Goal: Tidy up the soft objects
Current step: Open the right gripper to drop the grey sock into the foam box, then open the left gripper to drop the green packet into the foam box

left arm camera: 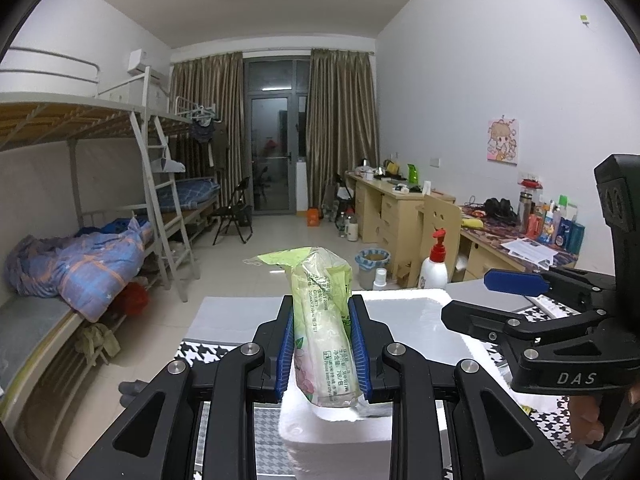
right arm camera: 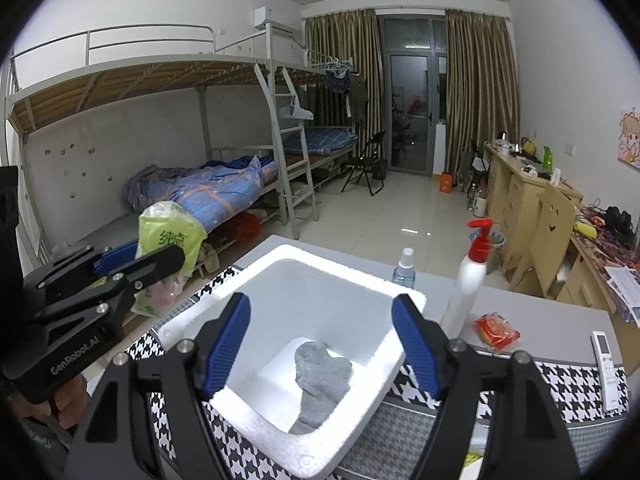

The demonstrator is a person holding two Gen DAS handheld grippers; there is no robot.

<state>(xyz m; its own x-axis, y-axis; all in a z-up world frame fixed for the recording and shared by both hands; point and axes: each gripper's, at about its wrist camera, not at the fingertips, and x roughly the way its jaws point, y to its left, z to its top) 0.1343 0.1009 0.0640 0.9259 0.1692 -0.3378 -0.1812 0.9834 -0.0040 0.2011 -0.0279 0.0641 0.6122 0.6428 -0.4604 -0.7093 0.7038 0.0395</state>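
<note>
Now, going across the frames from left to right:

Left gripper (left arm camera: 322,344): its blue pads are pressing on both sides of a green plastic tissue pack (left arm camera: 322,320), holding it upright at lower centre of the left wrist view; the pack's wrapper is bulging above the pads, so the grip is looking firm but not crushing.

Tissue pack from the other side: it is showing at middle left of the right wrist view (right arm camera: 168,248), hanging beside the box and not yet over its opening.

White foam box (right arm camera: 200,312): it is sitting open on a houndstooth cloth (right arm camera: 560,384), filling the lower centre of the right wrist view; a grey cloth (right arm camera: 320,384) is already lying on its floor.

Right gripper (right arm camera: 322,344): its fingers are standing wide apart over the box and are carrying nothing.

Step in hand, as I judge it: the pack is being carried to the box. To do this well, I would be bringing it over the opening, lowering it below the rim beside the grey cloth, and only then letting go, so it is not toppling off the edge.

Further right: a white pump bottle (right arm camera: 468,280), a red snack packet (right arm camera: 496,330) and a white remote (right arm camera: 608,364) are lying on the table, clear of the path.
</note>
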